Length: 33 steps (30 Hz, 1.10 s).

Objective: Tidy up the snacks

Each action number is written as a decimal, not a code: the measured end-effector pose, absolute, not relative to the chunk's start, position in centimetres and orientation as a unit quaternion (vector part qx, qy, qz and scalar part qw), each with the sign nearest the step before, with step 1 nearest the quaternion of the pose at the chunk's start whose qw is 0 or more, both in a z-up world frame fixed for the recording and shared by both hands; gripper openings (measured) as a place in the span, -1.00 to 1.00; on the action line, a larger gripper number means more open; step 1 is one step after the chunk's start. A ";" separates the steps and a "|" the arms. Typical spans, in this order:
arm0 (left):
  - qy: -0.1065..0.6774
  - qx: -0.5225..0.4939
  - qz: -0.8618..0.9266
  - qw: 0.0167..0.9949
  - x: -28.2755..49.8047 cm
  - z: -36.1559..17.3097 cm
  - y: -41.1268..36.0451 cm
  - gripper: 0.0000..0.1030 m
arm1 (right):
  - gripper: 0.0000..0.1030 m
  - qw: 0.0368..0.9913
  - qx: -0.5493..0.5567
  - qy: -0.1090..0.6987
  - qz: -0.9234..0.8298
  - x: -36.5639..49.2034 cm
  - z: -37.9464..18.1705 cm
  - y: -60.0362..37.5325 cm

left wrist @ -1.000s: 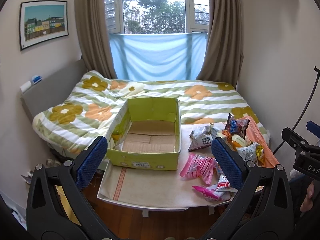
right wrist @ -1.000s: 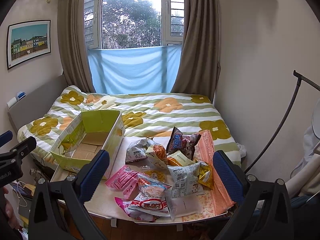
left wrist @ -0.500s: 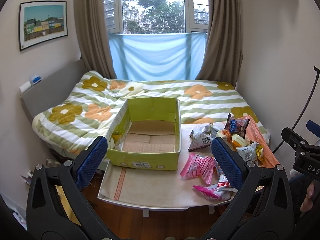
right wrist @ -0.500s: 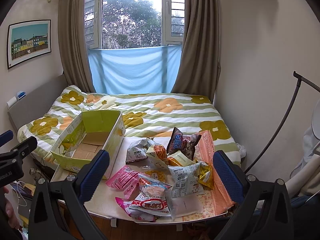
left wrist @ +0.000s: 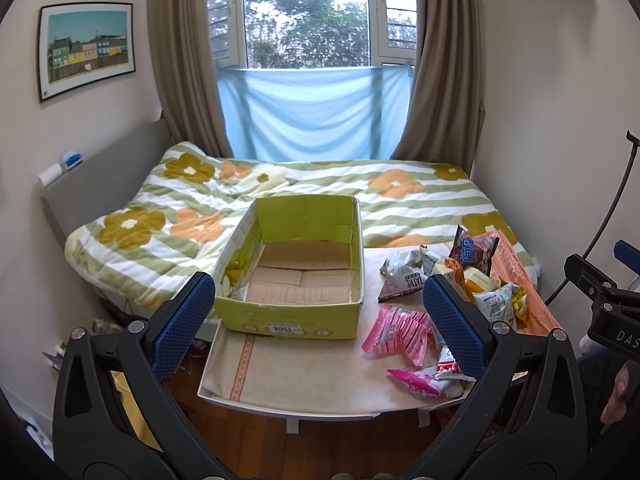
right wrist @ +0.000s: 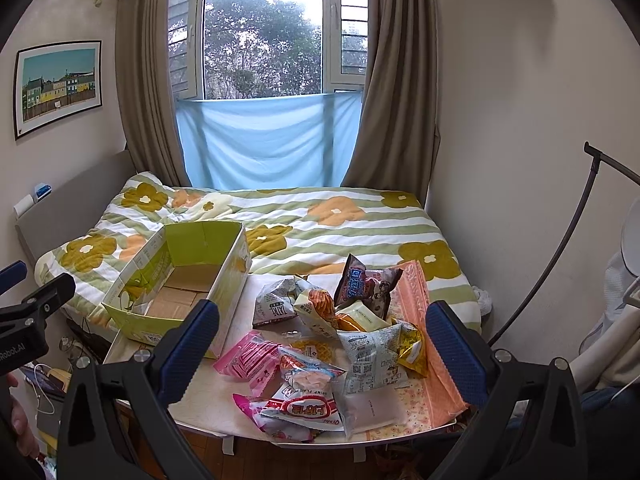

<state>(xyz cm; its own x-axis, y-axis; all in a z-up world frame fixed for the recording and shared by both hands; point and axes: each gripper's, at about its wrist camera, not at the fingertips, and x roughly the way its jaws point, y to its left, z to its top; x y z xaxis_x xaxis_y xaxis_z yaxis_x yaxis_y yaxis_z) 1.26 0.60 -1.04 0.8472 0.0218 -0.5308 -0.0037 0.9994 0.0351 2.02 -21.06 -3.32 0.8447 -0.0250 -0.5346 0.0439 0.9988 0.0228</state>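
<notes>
An empty green cardboard box (left wrist: pixel 292 320) stands on the left of a small white table (left wrist: pixel 304 372); it also shows in the right wrist view (right wrist: pixel 160 324). Several snack packets lie in a heap on the right of the table: a pink pack (right wrist: pixel 250 362), a red-and-white shrimp-chip bag (right wrist: pixel 308 410), a white bag (right wrist: pixel 370 354), a dark bag (right wrist: pixel 366 286). My left gripper (left wrist: pixel 318 328) is open and empty, held short of the table's near edge. My right gripper (right wrist: pixel 322 350) is open and empty above the snack heap's near side.
A bed with a green-striped flowered quilt (left wrist: pixel 320 196) lies behind the table. An orange cloth (right wrist: pixel 424 344) covers the table's right end. A black curved stand (right wrist: pixel 560 248) rises at the right wall. Wooden floor (left wrist: pixel 280 440) shows below the table.
</notes>
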 end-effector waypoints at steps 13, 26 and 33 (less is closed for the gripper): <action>0.276 0.016 0.006 0.961 1.3 -1.1 0.5 1.00 | 0.99 0.961 0.018 0.277 -0.019 1.8 -3.3 -20.9; 0.356 0.011 -0.062 0.932 5.2 -5.1 -1.9 0.99 | 0.99 0.942 0.031 0.327 -0.064 2.2 -5.5 -24.7; 0.398 0.021 -0.103 0.912 7.0 -9.1 -7.5 1.00 | 1.00 0.932 0.044 0.356 -0.045 4.5 -9.0 -28.6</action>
